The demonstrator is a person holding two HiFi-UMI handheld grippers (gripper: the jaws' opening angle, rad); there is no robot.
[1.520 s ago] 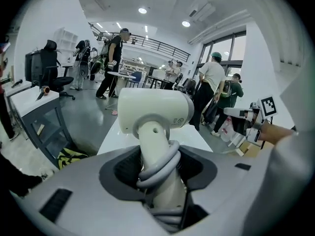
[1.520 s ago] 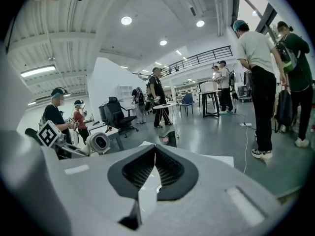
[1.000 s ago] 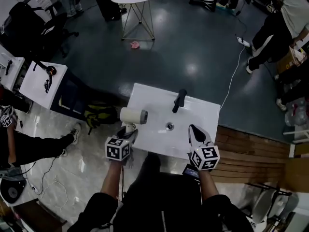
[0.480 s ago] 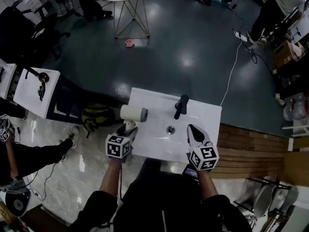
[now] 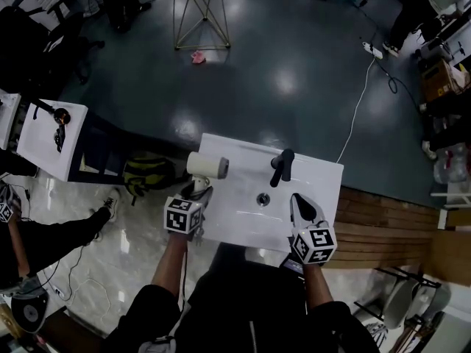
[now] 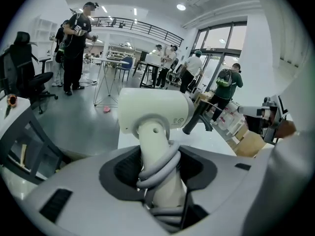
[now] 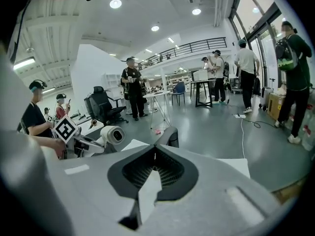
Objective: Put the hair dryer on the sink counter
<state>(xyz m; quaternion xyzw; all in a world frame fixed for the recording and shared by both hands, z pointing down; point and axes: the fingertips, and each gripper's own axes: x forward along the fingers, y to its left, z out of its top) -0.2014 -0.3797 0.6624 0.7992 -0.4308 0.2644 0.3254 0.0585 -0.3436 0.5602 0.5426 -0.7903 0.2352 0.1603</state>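
Observation:
My left gripper point(image 5: 197, 191) is shut on the handle of the white hair dryer point(image 5: 206, 165), at the left edge of the white sink counter point(image 5: 235, 215). In the left gripper view the hair dryer point(image 6: 155, 112) stands upright between the jaws of the left gripper point(image 6: 158, 168). Its grey cord is wound round the handle and its barrel lies crosswise. My right gripper point(image 5: 300, 206) is shut and holds nothing, over the counter's front right. In the right gripper view the right gripper point(image 7: 155, 151) points at the black faucet point(image 7: 171, 135), with the hair dryer point(image 7: 112, 134) at left.
A black faucet point(image 5: 281, 166) and a drain point(image 5: 262, 198) sit mid-counter. A white side table point(image 5: 44, 134) with dark tools stands left, and a backpack point(image 5: 147, 173) lies on the floor beside the counter. A white cable point(image 5: 357, 109) trails behind it. People stand farther off.
The left gripper has carried the hair dryer a little farther from me along the counter's left edge. The right gripper has kept its place. The head view has shifted slightly.

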